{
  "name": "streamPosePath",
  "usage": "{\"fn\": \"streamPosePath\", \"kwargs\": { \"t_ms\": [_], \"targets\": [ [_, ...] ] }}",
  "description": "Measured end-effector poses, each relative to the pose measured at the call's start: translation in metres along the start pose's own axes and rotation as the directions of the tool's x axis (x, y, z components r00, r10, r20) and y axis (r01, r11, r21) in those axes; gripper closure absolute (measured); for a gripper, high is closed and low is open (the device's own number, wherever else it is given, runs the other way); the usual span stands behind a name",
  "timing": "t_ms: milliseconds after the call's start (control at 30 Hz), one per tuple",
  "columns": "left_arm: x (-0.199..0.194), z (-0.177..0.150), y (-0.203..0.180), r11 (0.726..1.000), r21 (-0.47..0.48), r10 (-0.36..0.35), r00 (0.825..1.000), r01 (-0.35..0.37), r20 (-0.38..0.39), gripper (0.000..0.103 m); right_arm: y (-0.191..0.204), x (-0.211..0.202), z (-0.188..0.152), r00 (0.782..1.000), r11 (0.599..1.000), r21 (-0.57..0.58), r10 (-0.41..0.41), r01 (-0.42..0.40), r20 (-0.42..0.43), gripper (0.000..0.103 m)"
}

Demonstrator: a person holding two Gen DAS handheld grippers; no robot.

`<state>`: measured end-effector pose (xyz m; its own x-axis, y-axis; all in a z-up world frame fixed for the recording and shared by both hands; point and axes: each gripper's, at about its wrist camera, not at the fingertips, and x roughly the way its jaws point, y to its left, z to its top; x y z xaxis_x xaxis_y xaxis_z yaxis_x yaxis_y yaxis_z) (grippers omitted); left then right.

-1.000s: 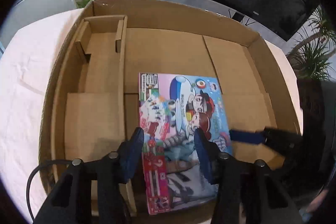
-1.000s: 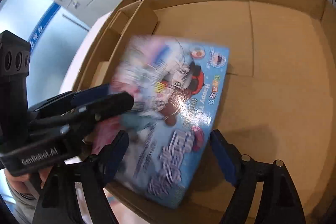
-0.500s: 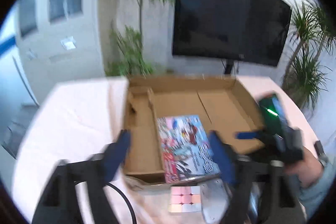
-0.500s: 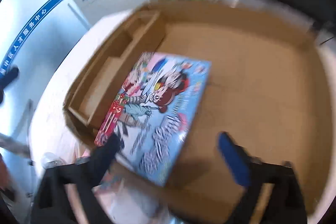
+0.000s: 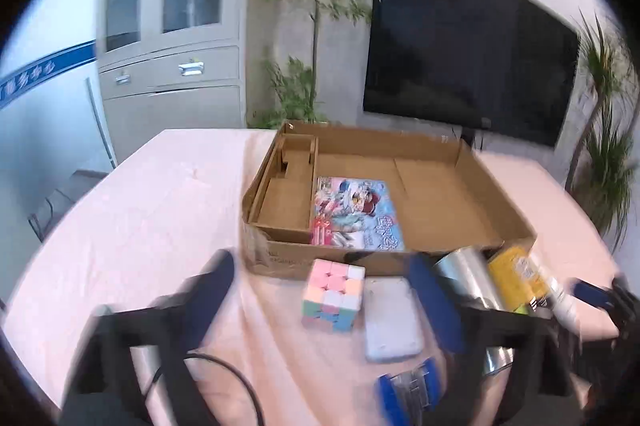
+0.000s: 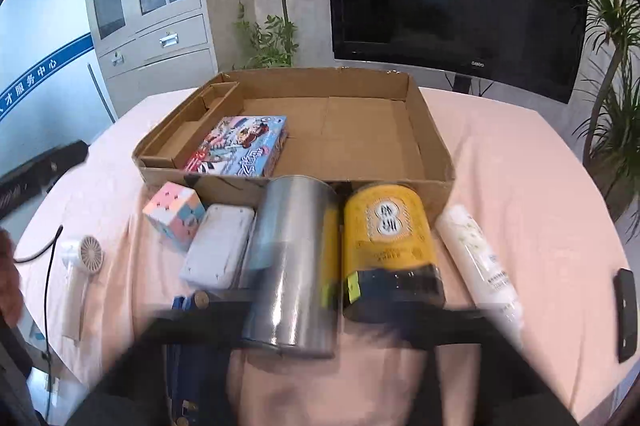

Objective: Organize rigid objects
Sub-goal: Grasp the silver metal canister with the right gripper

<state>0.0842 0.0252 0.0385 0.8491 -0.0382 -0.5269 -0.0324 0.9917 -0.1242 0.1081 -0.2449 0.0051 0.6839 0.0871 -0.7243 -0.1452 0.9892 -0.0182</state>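
Now both were free: the left gripper (image 5: 324, 290) gaped wide and empty above the cube (image 5: 334, 295), the right gripper (image 6: 344, 310), blurred, seemingly open too, the book (image 6: 240, 146) lying in the box (image 6: 432, 138).

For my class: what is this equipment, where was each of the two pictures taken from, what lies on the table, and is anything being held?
There is no robot: a person holds a two-finger gripper in each hand, each with a camera looking along its fingers. One picture comes from the left gripper, the other from the right, whose fingers are a dark blur here. On the pink-covered table stands a cardboard box containing a colourful picture box. In front lie a pastel cube, a white case, a silver can, a yellow can and a white bottle. Both grippers have just opened and hold nothing.
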Motion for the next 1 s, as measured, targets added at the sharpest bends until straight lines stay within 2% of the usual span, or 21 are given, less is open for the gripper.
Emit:
{"fn": "streamPosePath", "kwargs": {
  "t_ms": [33, 100, 300, 367, 433, 467, 500, 533, 567, 600, 633, 700, 767, 800, 833, 867, 967, 1000],
  "targets": [
    [-0.002, -0.003, -0.004, 1.000, 0.003, -0.021, 1.000, 0.021, -0.009, 0.012, -0.003, -0.006, -0.003, 0.999, 1.000, 0.015, 0.009, -0.009, 0.040, 0.003],
    [0.001, -0.007, -0.013, 0.998, 0.035, -0.055, 0.997, 0.057, -0.054, 0.012, -0.005, -0.011, -0.009, 0.999, 0.999, 0.020, 0.030, -0.031, 0.046, 0.000],
    [0.006, -0.012, -0.015, 0.992, -0.012, -0.129, 0.986, 0.129, -0.106, 0.012, -0.005, -0.011, -0.010, 0.993, 0.993, 0.013, 0.120, -0.120, -0.001, 0.001],
    [0.014, -0.014, -0.016, 0.988, -0.033, -0.156, 0.977, 0.153, -0.145, 0.012, 0.001, 0.007, -0.010, 0.986, 0.986, 0.002, 0.164, -0.164, -0.036, 0.003],
    [0.022, -0.018, -0.015, 0.981, -0.063, -0.190, 0.963, 0.181, -0.191, 0.012, 0.007, 0.020, -0.012, 0.980, 0.983, -0.020, 0.181, -0.183, -0.080, 0.012],
    [0.026, -0.020, -0.015, 0.978, -0.078, -0.206, 0.955, 0.194, -0.214, 0.012, 0.012, 0.028, -0.015, 0.976, 0.980, -0.035, 0.189, -0.194, -0.108, 0.025],
    [0.032, -0.024, -0.015, 0.972, -0.093, -0.230, 0.942, 0.213, -0.243, 0.012, 0.016, 0.034, -0.020, 0.975, 0.980, -0.059, 0.181, -0.189, -0.130, 0.031],
    [0.034, -0.026, -0.016, 0.968, -0.101, -0.248, 0.934, 0.229, -0.257, 0.012, 0.021, 0.036, -0.024, 0.981, 0.983, -0.101, 0.143, -0.157, -0.132, 0.033],
    [0.037, -0.030, -0.018, 0.962, -0.109, -0.272, 0.922, 0.251, -0.274, 0.012, 0.023, 0.036, -0.030, 0.983, 0.982, -0.130, 0.122, -0.140, -0.135, 0.040],
    [0.038, -0.033, -0.020, 0.953, -0.118, -0.301, 0.909, 0.278, -0.290, 0.012, 0.022, 0.033, -0.036, 0.980, 0.978, -0.131, 0.144, -0.162, -0.136, 0.040],
    [0.041, -0.035, -0.021, 0.942, -0.133, -0.336, 0.890, 0.309, -0.308, 0.012, 0.020, 0.030, -0.040, 0.977, 0.976, -0.121, 0.161, -0.179, -0.143, 0.040],
    [0.048, -0.041, -0.026, 0.907, -0.188, -0.420, 0.835, 0.376, -0.355, 0.012, 0.016, 0.018, -0.051, 0.967, 0.973, -0.106, 0.186, -0.206, -0.172, 0.041],
    [0.058, -0.050, -0.036, 0.859, -0.250, -0.512, 0.750, 0.447, -0.417, 0.012, 0.015, 0.001, -0.066, 0.950, 0.962, -0.114, 0.219, -0.249, -0.220, 0.041],
    [0.064, -0.057, -0.043, 0.830, -0.285, -0.557, 0.696, 0.479, -0.453, 0.013, 0.013, -0.004, -0.071, 0.935, 0.953, -0.106, 0.253, -0.285, -0.247, 0.040],
    [0.068, -0.062, -0.049, 0.808, -0.313, -0.588, 0.656, 0.499, -0.473, 0.013, 0.013, -0.008, -0.075, 0.921, 0.943, -0.090, 0.287, -0.320, -0.265, 0.040],
    [0.074, -0.067, -0.055, 0.788, -0.336, -0.614, 0.618, 0.515, -0.491, 0.013, 0.008, -0.014, -0.076, 0.896, 0.926, -0.056, 0.344, -0.373, -0.281, 0.037],
    [0.084, -0.075, -0.069, 0.785, -0.336, -0.615, 0.586, 0.521, -0.529, 0.014, -0.018, -0.017, -0.065, 0.832, 0.871, 0.083, 0.488, -0.485, -0.264, 0.013],
    [0.090, -0.076, -0.074, 0.787, -0.332, -0.611, 0.577, 0.521, -0.543, 0.014, -0.028, -0.010, -0.061, 0.814, 0.857, 0.133, 0.515, -0.499, -0.267, 0.013]
  ]
}}
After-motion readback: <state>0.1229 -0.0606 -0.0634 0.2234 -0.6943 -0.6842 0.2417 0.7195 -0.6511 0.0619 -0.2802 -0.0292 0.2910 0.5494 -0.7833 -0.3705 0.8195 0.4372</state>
